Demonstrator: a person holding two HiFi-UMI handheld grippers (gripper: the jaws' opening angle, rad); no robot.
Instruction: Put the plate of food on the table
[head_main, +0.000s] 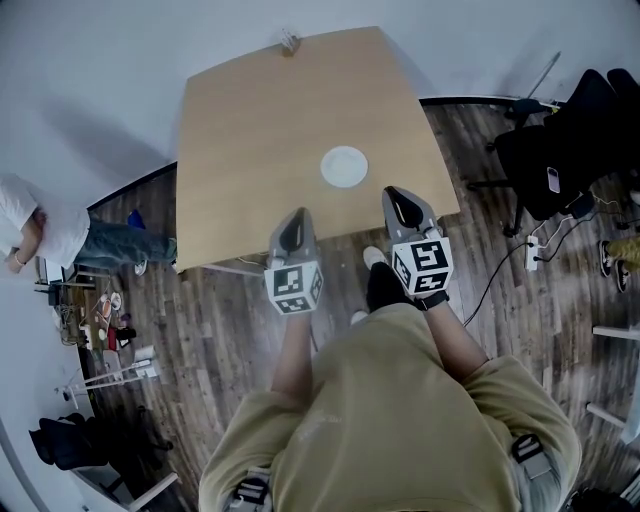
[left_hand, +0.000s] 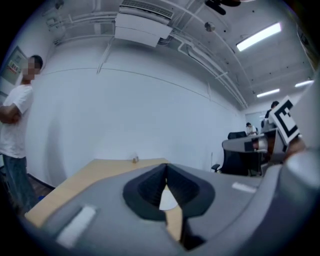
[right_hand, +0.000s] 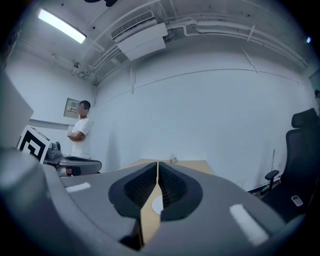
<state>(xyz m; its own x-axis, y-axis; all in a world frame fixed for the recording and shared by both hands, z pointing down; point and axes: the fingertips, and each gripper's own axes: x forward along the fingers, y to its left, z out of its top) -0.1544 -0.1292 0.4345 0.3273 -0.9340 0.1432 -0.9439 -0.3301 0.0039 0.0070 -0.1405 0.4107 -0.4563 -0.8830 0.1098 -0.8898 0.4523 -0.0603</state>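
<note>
Both grippers: left gripper (head_main: 295, 220) and right gripper (head_main: 398, 197) closed tight, nothing between the jaws, at the table's near edge.
Plate: plate (head_main: 344, 166) rests on table (head_main: 250, 110), just ahead of both.
Handling: judged rigid, light, breakable; take by the rim.

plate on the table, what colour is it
The plate is plain white; it shows best in the head view.
</note>
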